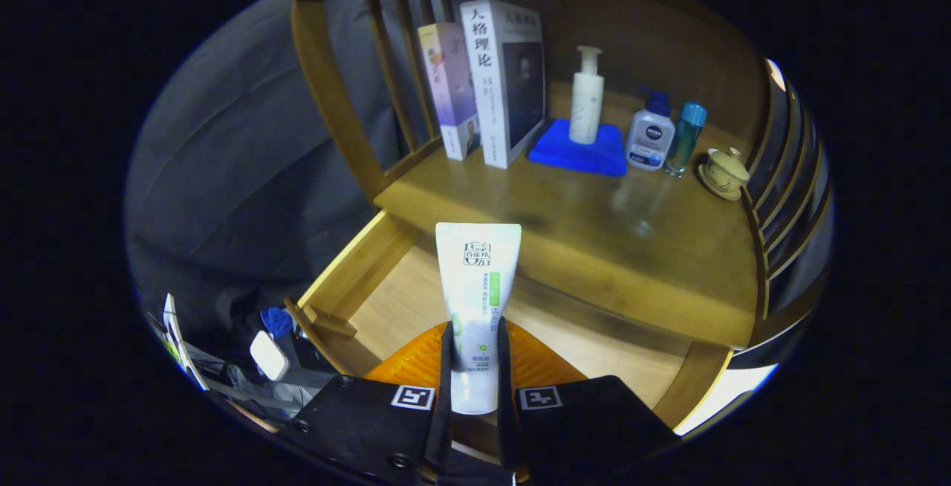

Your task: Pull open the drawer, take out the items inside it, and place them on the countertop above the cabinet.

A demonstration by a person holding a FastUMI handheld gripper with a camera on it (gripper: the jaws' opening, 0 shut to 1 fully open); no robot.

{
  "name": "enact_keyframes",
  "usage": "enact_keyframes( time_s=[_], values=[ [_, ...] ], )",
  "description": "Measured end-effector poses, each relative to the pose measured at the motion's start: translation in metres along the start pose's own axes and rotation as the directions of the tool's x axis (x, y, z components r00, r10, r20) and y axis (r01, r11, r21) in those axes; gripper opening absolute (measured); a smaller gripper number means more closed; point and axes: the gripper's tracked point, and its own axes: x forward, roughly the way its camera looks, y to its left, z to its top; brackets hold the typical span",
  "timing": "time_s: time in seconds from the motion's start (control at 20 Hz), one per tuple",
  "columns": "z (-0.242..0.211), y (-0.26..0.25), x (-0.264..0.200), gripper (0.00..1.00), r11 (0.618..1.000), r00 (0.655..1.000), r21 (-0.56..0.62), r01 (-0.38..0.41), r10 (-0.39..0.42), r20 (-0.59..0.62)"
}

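Gripper (474, 348) at bottom centre of frame, both fingers pressed on the lower sides of a white flattened plastic squeeze tube with green print (477, 285); tube stands upright, flat crimped end up, cap end hidden low between the fingers. Tube held above the open light-wood drawer (386, 300), smooth plank bottom, raised side rail at lower left. An orange ribbed object (531, 360) lies in the drawer just behind the fingers; what it is, can't tell. Glossy wooden counter (594, 226) sits beyond the tube, mid frame, with slatted wooden side rails (787, 196) and a curved frame. On the counter, upper centre: two upright books, a thick white hardcover (505, 85) and a thinner lilac one (449, 92) touching it on the left. Right of them a blue folded cloth (579, 151) with a tall white pump bottle (587, 99) standing on it. Further right, a squat white bottle with blue cap (650, 137), a slim clear teal-capped bottle (685, 137) just beside it, then a small cream ceramic lidded cup on a saucer (724, 172) at the right rail. Grey fabric wall (238, 159) at left.
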Motion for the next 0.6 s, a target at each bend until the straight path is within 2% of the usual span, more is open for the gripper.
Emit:
enact_keyframes(
  time_s=[0.25,0.6],
  values=[
    [0.035,-0.031,0.004,0.27,0.99,0.997,0.139,0.019,-0.029,0.075],
    [0.061,-0.088,0.025,0.27,0.928,0.987,0.368,0.061,-0.111,0.116]
  ],
)
